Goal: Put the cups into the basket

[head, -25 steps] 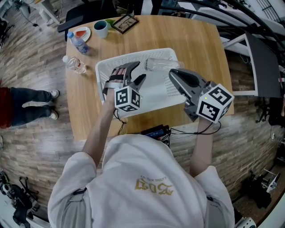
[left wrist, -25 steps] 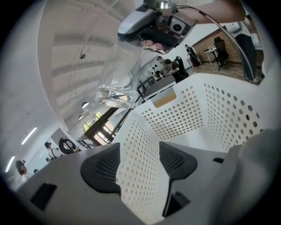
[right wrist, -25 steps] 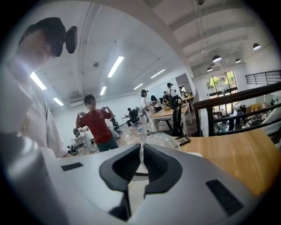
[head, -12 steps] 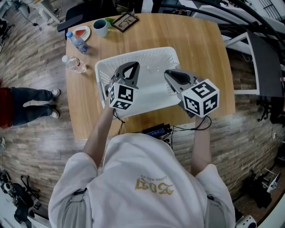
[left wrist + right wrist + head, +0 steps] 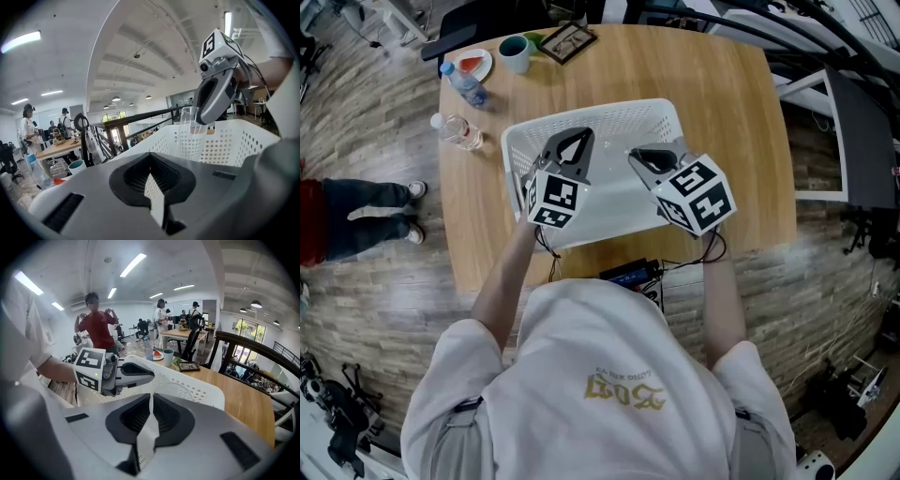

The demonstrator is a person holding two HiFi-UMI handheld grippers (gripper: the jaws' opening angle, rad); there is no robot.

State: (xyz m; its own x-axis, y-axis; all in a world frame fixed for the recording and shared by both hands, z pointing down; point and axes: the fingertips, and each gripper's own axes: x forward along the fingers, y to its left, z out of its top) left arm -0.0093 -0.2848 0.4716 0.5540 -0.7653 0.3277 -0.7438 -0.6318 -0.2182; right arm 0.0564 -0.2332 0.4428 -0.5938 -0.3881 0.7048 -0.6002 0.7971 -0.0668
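A white perforated basket (image 5: 517,150) stands on the wooden table. Both grippers hover over it. My left gripper (image 5: 574,141) is shut with nothing between its jaws, as the left gripper view (image 5: 152,187) also shows. My right gripper (image 5: 637,156) faces it across the basket. In the left gripper view, the right gripper (image 5: 202,122) pinches the rim of a clear plastic cup (image 5: 187,137), which hangs upright inside the basket (image 5: 229,140). The cup is hard to make out in the head view. The right gripper view shows the left gripper (image 5: 129,373) above the basket rim (image 5: 199,391).
At the table's far left stand a teal mug (image 5: 514,53), a plate with a red slice (image 5: 472,66) and two water bottles (image 5: 466,86) (image 5: 457,132). A framed picture (image 5: 567,40) lies beside them. A black device (image 5: 628,275) sits at the near edge. People stand in the room behind.
My left gripper shut its jaws and rose from the basket floor. My right gripper swung left over the basket with the clear cup, now closer to the left gripper.
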